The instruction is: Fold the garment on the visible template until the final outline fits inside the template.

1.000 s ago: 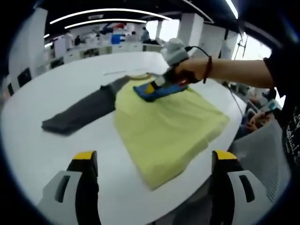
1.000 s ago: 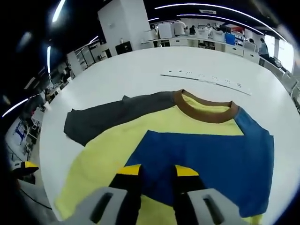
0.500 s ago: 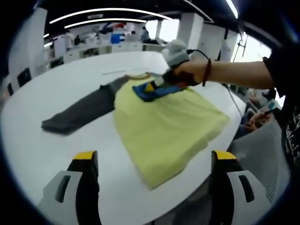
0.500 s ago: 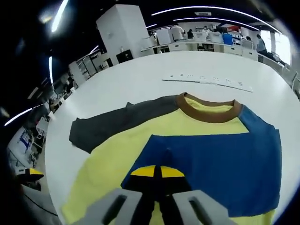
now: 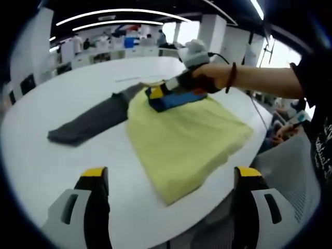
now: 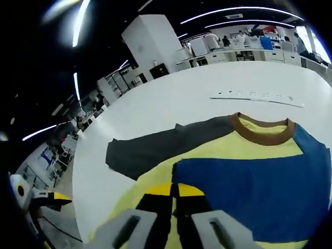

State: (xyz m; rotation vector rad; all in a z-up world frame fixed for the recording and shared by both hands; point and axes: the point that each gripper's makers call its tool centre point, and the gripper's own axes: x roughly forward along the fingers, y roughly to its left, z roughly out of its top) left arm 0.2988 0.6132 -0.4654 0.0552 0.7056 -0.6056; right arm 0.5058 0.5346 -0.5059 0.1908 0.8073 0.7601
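The right gripper [image 6: 175,193] had its yellow-tipped jaws closed together on the edge of the blue sleeve [image 6: 259,192] of the garment [image 5: 181,135]; in the left gripper view the same gripper [image 5: 155,93] appeared at the far side of the garment, held in a hand [image 5: 212,78] with a dark band at the wrist. The left gripper [image 5: 168,181] hovered above the near table edge with its jaws spread wide apart and nothing between them.

No legible writing or brand mark was visible on the garment. A pale strip [image 6: 257,96] lay on the table [image 6: 171,98] beyond the collar; it carried small marks too fine to read. White markings on the person's dark clothing at the right edge of the left gripper view could not be read.

The garment lay flat on the white table. In the right gripper view its long axis ran from the brown collar [image 6: 262,132], at the far end, toward the camera. The grey sleeve [image 6: 155,148] extended sideways to the left, flat on the table. The blue sleeve was folded inward over the yellow body.

The hem was cut off behind the right gripper's jaws in the right gripper view. No template outline could be made out on the table.
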